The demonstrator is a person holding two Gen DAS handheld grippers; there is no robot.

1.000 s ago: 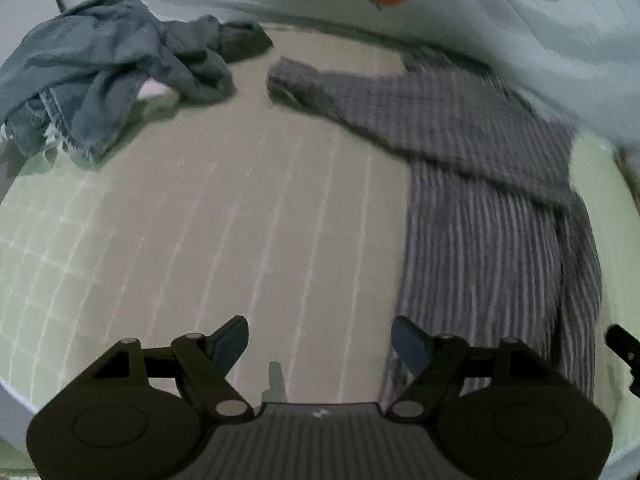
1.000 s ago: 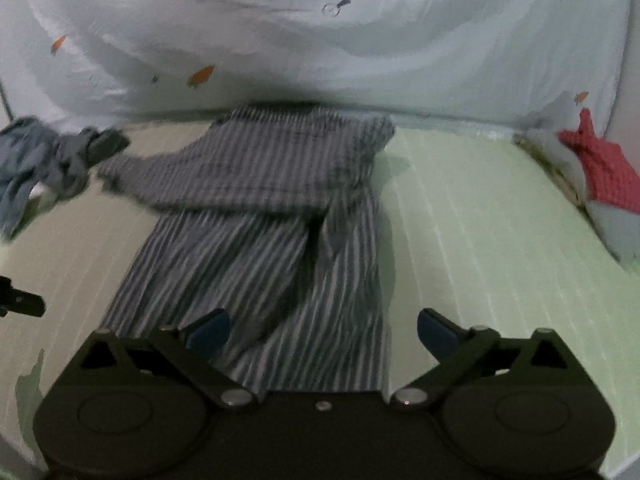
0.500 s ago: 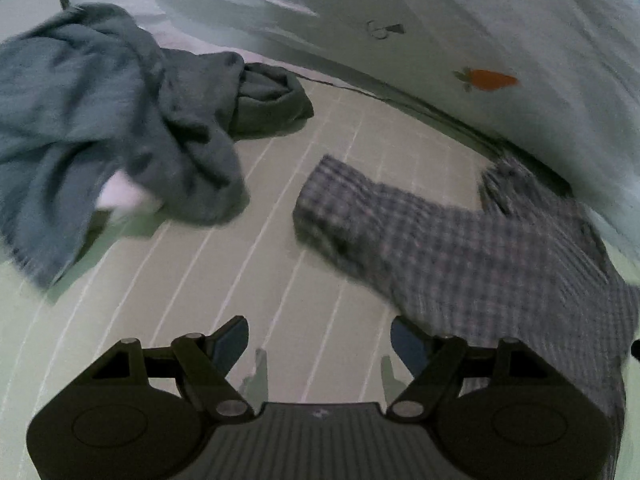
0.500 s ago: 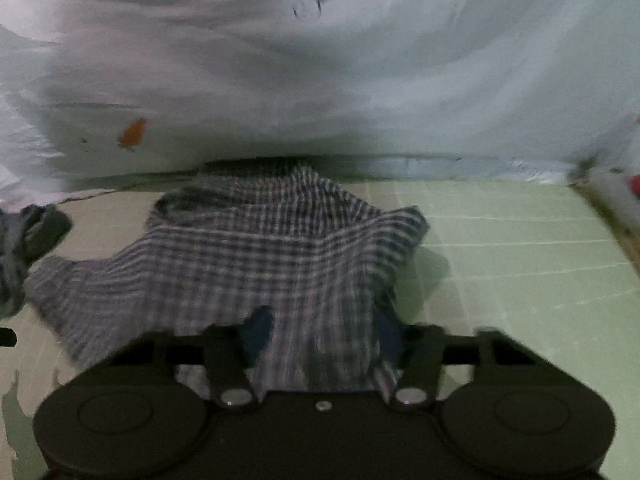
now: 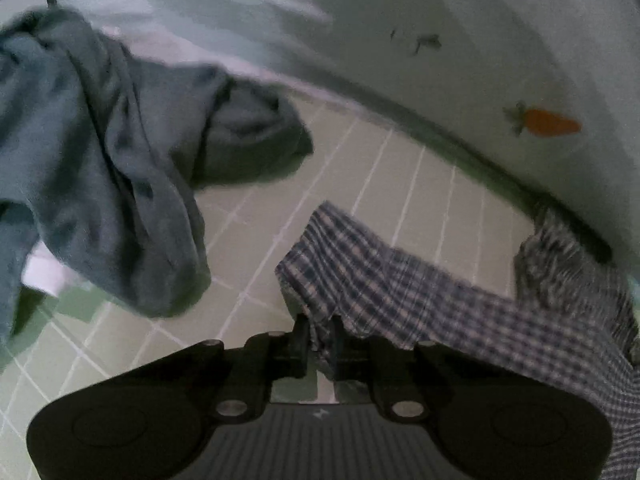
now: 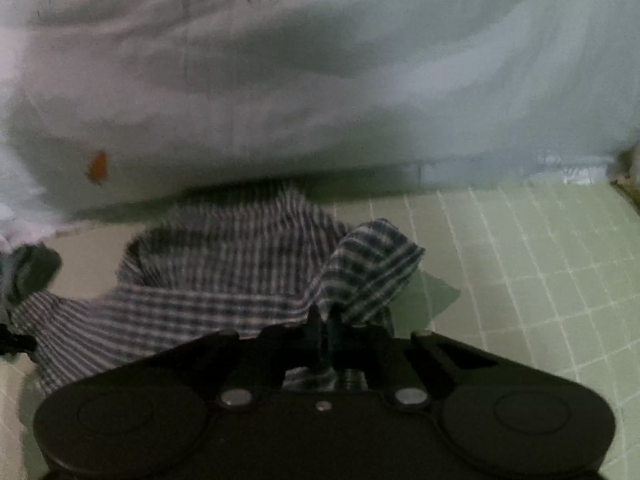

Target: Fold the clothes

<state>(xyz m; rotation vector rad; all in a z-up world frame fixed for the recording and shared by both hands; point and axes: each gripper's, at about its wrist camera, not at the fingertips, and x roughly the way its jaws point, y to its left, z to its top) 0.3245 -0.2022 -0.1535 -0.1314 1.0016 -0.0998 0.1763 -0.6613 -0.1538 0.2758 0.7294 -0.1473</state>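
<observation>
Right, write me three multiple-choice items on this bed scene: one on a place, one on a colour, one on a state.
1. In the left wrist view, where does the heap of blue-grey clothes lie relative to the checked shirt?
A. to its left
B. on top of it
C. to its right

2. What colour is the carrot print on the pale bedding?
A. blue
B. orange
C. black

3. How does the right gripper stand?
A. wide open over the sheet
B. shut on the blue-grey clothes
C. shut on the checked shirt

Answers: 1 A, the heap fills the left side; 2 B, the print is orange; 3 C, its fingers pinch checked cloth.
</observation>
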